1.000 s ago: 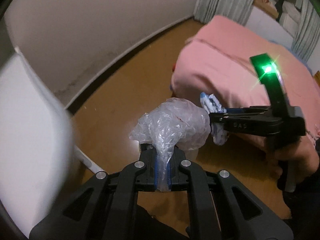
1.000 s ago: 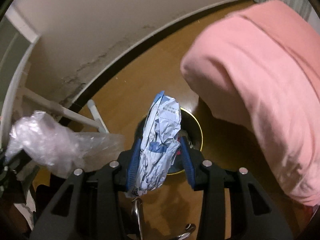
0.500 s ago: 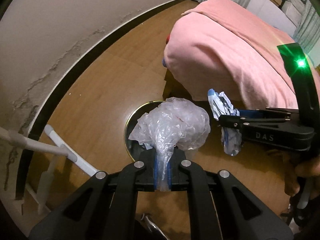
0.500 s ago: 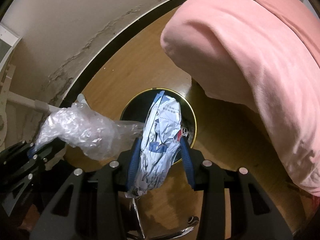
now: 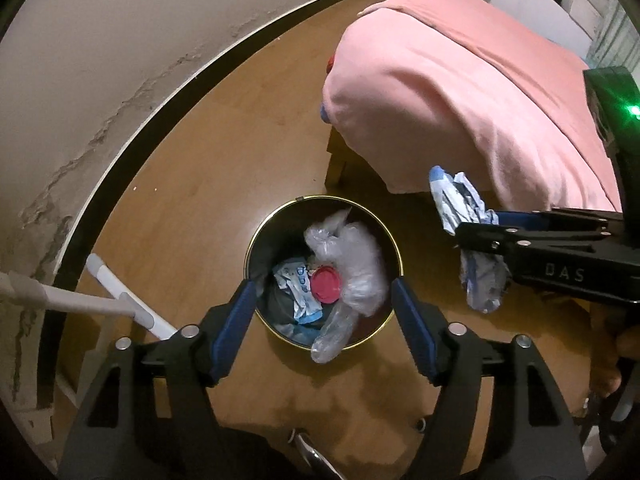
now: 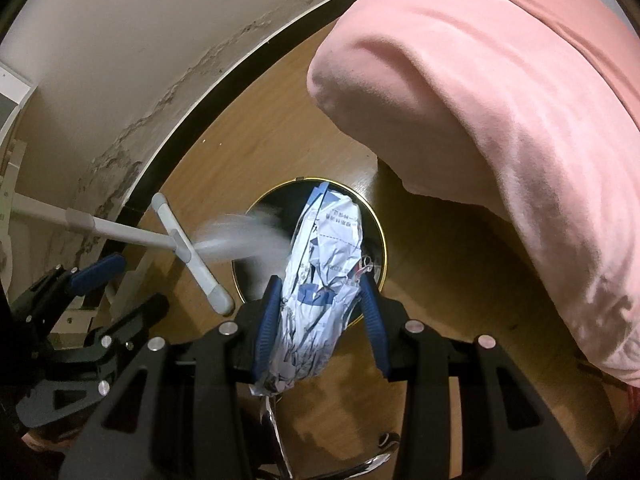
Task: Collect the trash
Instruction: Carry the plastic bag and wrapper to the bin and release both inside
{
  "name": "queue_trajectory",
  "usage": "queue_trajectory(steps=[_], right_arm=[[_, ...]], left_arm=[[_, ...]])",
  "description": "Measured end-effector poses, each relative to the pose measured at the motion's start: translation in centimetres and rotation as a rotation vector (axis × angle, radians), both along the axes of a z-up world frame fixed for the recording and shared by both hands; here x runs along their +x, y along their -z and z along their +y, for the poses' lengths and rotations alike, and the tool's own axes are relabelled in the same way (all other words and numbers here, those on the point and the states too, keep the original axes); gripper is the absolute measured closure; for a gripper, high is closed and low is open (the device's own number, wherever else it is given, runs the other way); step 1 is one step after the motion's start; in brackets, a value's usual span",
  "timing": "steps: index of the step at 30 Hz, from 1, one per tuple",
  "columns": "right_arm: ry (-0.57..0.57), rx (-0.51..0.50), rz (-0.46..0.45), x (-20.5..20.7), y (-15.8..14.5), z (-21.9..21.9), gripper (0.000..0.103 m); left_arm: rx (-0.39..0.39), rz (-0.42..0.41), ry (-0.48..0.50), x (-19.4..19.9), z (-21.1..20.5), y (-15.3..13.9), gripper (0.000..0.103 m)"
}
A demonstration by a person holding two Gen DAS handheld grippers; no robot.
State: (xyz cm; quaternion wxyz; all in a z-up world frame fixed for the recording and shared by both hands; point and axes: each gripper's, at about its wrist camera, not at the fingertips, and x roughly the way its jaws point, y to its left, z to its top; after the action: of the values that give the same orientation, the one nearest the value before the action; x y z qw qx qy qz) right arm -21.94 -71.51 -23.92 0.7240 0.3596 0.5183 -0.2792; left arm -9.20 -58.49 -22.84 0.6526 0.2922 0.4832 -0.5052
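Wood floor, cracked pale wall with dark baseboard at far left, pink blanket [image 5: 472, 112] over a bed at far right.

Left wrist view: we see our left gripper [image 5: 322, 332] pointing steeply down over the round dark bin [image 5: 256, 248] with its gold rim. Jaws are opening and stand wide, nothing between the blue pads. The clear plastic bag [image 5: 352, 268] sits in the bin's right half, its tail draped over the near rim. Also inside: a red lid [image 5: 326, 286] and a blue-and-white wrapper [image 5: 296, 284]. Right of the bin, our right gripper [image 5: 476, 236] comes in from the right, clamped on a crumpled blue-and-white paper bag [image 5: 460, 200]; that bag hangs outside the rim here. White stand legs [image 5: 120, 296] lie at near left.

Right wrist view: right gripper [image 6: 320, 296] grips the crumpled paper bag [image 6: 324, 276] at a narrow-to-medium opening, both blue pads pressed on its sides. Bag stands roughly upright, its top lined up over the bin [image 6: 382, 248] below. A blurred streak of clear plastic [image 6: 244, 236] crosses the bin's left rim. Left gripper [image 6: 124, 280] shows at near left, jaws apart, empty. White stand legs [image 6: 184, 252] sit just left of the bin.
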Motion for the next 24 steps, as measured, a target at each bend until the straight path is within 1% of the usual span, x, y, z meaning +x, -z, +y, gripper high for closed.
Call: queue_trajectory(steps=[2, 5, 11, 12, 13, 14, 15, 17, 21, 24], right_arm=[[-0.004, 0.0, -0.002, 0.0, -0.1, 0.0, 0.063], [-0.009, 0.001, -0.008, 0.0, 0.0, -0.1, 0.063], [-0.038, 0.002, -0.024, 0.6, -0.3, 0.4, 0.062], [-0.045, 0.001, -0.025, 0.7, -0.4, 0.5, 0.06], [-0.052, 0.0, -0.025, 0.9, -0.5, 0.6, 0.052], [-0.05, -0.004, -0.026, 1.0, -0.8, 0.7, 0.039], [-0.046, -0.013, -0.033, 1.0, -1.1, 0.8, 0.035], [-0.042, -0.042, -0.042, 1.0, -2.0, 1.1, 0.035], [-0.042, -0.068, -0.064, 0.9, -3.8, 1.6, 0.035], [-0.045, -0.094, -0.082, 0.9, -5.7, 2.3, 0.035]], left_arm=[[-0.002, -0.012, 0.002, -0.1, 0.1, -0.1, 0.029], [-0.003, -0.009, 0.001, 0.0, 0.5, -0.4, 0.029], [-0.023, -0.025, 0.014, -0.7, 1.7, -1.8, 0.026], [-0.027, -0.027, 0.016, -0.9, 1.9, -2.1, 0.024], [-0.032, -0.028, 0.017, -1.1, 2.1, -2.5, 0.023], [-0.039, -0.03, 0.021, -1.2, 2.3, -2.8, 0.023], [-0.046, -0.035, 0.024, -1.4, 2.6, -3.3, 0.023], [-0.06, -0.043, 0.025, -1.6, 3.0, -4.1, 0.021], [-0.094, -0.054, 0.022, -2.1, 4.5, -6.3, 0.02], [-0.129, -0.06, 0.029, -2.8, 6.0, -9.0, 0.02]])
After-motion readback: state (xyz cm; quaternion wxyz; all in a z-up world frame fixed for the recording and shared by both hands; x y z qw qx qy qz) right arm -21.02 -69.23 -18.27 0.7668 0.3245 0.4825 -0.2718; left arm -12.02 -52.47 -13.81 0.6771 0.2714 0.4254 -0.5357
